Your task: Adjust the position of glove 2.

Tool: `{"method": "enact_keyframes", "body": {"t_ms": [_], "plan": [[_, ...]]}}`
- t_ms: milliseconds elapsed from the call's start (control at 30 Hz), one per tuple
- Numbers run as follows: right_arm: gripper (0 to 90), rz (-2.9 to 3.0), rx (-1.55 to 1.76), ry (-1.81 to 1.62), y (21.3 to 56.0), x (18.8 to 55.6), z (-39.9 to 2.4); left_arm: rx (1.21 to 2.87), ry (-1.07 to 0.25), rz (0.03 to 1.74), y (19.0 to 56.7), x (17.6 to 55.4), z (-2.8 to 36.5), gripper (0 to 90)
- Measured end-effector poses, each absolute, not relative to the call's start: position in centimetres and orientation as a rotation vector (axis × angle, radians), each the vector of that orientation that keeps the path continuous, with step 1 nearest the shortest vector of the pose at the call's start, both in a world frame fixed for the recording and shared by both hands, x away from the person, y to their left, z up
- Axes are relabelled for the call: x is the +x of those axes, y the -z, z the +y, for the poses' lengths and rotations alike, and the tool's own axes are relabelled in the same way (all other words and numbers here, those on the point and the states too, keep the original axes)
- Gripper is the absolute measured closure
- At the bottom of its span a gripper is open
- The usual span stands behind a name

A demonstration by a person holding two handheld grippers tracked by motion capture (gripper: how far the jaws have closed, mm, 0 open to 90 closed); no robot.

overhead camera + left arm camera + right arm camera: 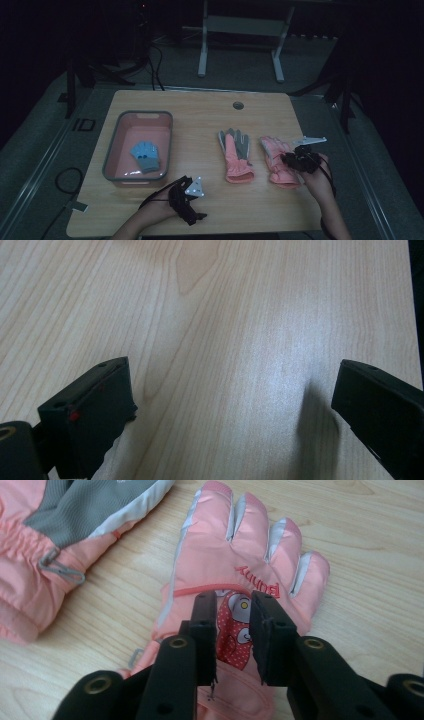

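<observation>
While the right hand-held gripper (234, 630) hangs over the back of the pink glove (240, 565) at about four o'clock on the bench (200, 107), we see its jaws standing narrowly apart above the printed patch. They straddle a small strip of fabric, but we cannot tell whether the pads press on it; we read them as not yet gripping. The second pink glove (236, 156), palm up with its grey side showing, lies just beside the first, toward the centre. At nine o'clock sits the pink basket (111, 150), and in it lies one small blue glove (145, 156). The left hand-held gripper (191, 199) waits at seven o'clock with its jaws wide over bare wood, holding nothing. We judge the sorting to be partly done: one glove is in the basket, and both pink gloves are left to be picked up and carried across.
</observation>
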State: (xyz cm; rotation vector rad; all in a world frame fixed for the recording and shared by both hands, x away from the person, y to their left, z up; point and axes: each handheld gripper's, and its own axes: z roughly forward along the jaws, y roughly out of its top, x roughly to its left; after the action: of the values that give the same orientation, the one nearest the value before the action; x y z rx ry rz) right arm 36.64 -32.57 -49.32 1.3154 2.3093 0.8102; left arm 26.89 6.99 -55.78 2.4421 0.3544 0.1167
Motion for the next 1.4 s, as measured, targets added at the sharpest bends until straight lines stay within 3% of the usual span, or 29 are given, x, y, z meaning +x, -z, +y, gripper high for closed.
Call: {"method": "enact_keyframes", "body": {"t_ms": [300, 600, 767, 1200, 1400], "plan": [[67.8, 2.338, 1.349, -0.821, 51.1, 37.1, -32.8, 2.445, -0.124, 0.357, 55.8, 26.9, 7.0, 3.4], [85.8, 2.316, 1.377, -0.847, 52.5, 36.8, -32.7, 2.442, -0.128, 0.356, 55.9, 26.8, 7.0, 3.4], [88.9, 2.235, 1.403, -0.833, 52.5, 36.1, -32.1, 2.445, -0.13, 0.351, 55.9, 26.8, 7.0, 3.4], [89.7, 2.071, 1.423, -0.881, 44.9, 35.2, -29.8, 2.439, -0.139, 0.346, 55.8, 26.8, 6.9, 3.4], [89.7, 2.071, 1.393, -0.917, 43.2, 35.3, -28.2, 2.44, -0.139, 0.344, 55.7, 26.8, 6.9, 3.4]]}}
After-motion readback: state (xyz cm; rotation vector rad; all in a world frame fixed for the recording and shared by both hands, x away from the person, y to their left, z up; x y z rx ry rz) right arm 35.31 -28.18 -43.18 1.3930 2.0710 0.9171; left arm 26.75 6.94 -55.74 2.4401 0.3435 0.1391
